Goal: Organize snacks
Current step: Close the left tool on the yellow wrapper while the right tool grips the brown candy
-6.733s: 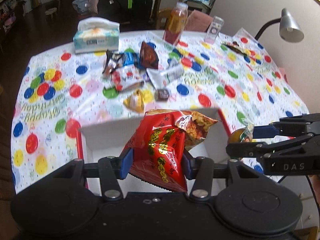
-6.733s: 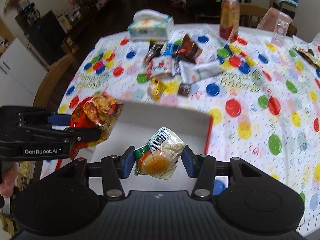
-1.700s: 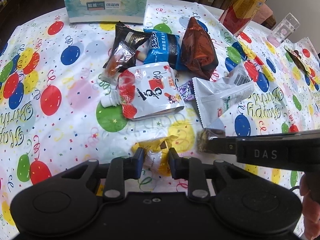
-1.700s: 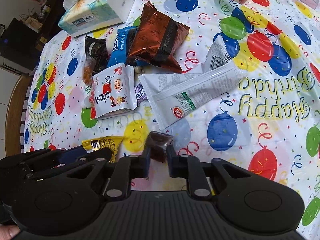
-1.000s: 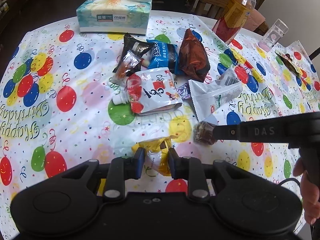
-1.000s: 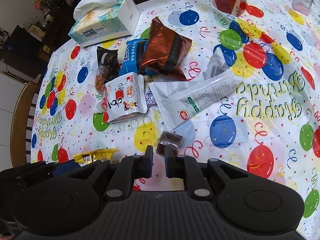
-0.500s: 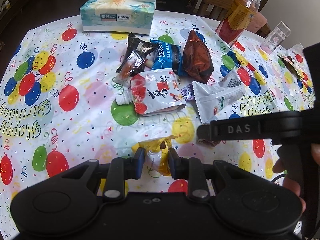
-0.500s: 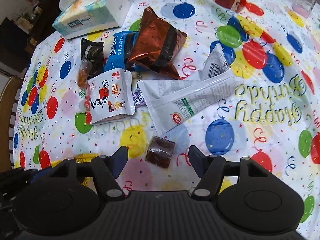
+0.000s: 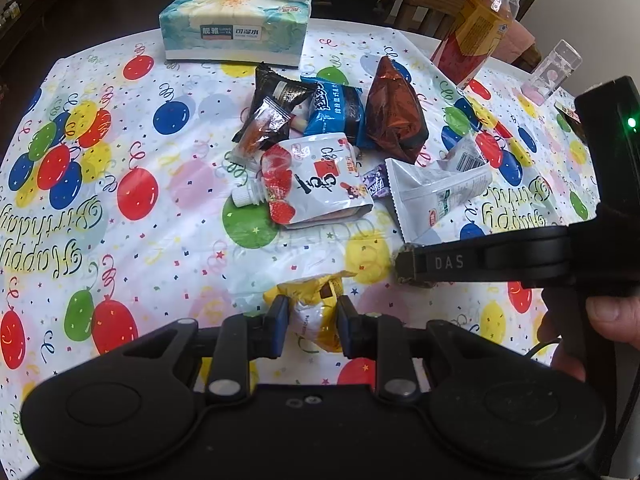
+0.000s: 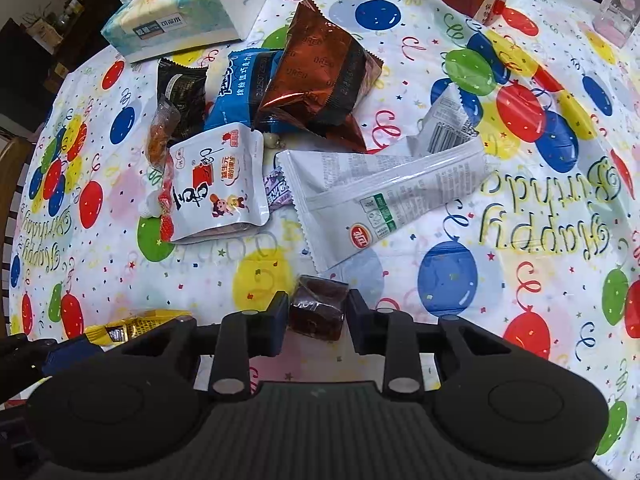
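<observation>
A balloon-print tablecloth [image 9: 132,240] covers the whole table. Tissue box [image 9: 234,34] at the far left edge; orange drink bottle [image 9: 474,36] and a small clear container [image 9: 554,72] at the far right. Snack pile mid-table: long white packet [image 10: 384,196] on the right, white strawberry spout pouch [image 9: 316,184] on the left with its cap pointing left, brown foil bag [image 10: 320,80] and blue packet [image 9: 336,110] behind them, black packet [image 9: 280,94] at far left of the pile with a small clear sachet [image 9: 262,126] lying over it, and a small purple candy [image 9: 376,182] between pouch and white packet. Left gripper [image 9: 312,326] at the near edge: jaws clamped on a yellow snack packet [image 9: 314,308], the packet pinched and bulging between the pads. Right gripper [image 10: 318,320] just right of it: jaws set narrowly apart on either side of a small dark brown wrapped candy [image 10: 318,310] that rests on the cloth; pads close to its sides, firm contact cannot be told. A hand [image 9: 600,328] holds the right gripper's handle at the right edge.
</observation>
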Demonstrator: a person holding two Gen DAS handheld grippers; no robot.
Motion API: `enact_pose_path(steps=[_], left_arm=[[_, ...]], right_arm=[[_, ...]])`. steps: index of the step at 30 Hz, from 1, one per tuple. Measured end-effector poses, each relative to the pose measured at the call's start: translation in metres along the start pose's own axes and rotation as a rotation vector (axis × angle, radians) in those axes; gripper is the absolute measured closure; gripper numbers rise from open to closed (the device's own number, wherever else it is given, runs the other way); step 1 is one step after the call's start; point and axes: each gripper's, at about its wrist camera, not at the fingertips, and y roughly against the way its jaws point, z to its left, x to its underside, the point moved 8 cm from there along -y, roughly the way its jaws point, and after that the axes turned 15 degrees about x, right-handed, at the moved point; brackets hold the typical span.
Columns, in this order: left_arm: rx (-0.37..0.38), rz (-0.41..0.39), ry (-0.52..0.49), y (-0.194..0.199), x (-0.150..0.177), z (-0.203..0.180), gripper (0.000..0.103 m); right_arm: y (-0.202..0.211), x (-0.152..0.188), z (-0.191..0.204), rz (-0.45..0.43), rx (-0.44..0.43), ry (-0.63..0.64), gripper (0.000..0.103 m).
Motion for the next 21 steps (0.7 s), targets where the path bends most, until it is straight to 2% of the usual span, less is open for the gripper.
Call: enact_pose_path(steps=[7,21], left_arm=[[0.002,-0.016,0.002,0.009,0.001,-0.001,0.08],[0.042,-0.083,-0.069,0.06,0.007,-0.03,0.08]], right_arm=[[0.019,0.006,-0.006,-0.014,-0.021,-0.004,0.073],[0.105,0.032,-0.016,-0.116,-0.06,0.005,0.073]])
